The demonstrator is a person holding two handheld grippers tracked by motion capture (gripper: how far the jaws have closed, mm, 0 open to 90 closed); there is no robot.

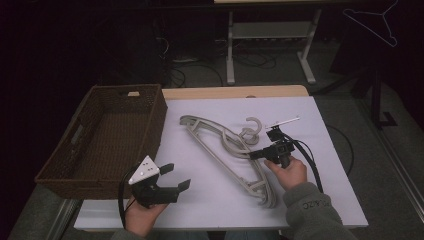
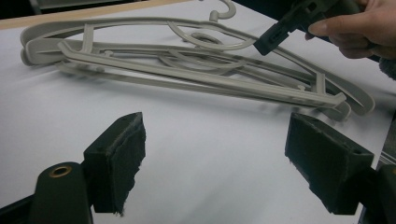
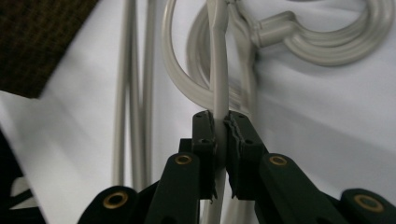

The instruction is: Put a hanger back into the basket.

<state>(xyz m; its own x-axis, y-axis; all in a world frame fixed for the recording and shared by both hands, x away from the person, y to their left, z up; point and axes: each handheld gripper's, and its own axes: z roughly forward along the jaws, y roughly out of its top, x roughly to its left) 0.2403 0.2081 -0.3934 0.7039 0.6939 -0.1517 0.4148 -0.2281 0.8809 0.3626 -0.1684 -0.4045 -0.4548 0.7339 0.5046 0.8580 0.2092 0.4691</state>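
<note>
Grey sleeve [image 1: 311,210]: faint lettering, unreadable.

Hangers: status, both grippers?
Right gripper shut on a hanger bar in the pile. Left gripper open, over bare white table, short of the hangers. Wicker basket at left. Nothing in the way.

Bare table [image 1: 210,195] lies open between basket [image 1: 107,137] and hangers [image 1: 227,150].

Left tongs [image 2: 212,163] stand wide apart above the white table [image 2: 196,140]; beyond lie grey hangers [image 2: 187,70], gripped by the right tongs [image 2: 273,39].
</note>
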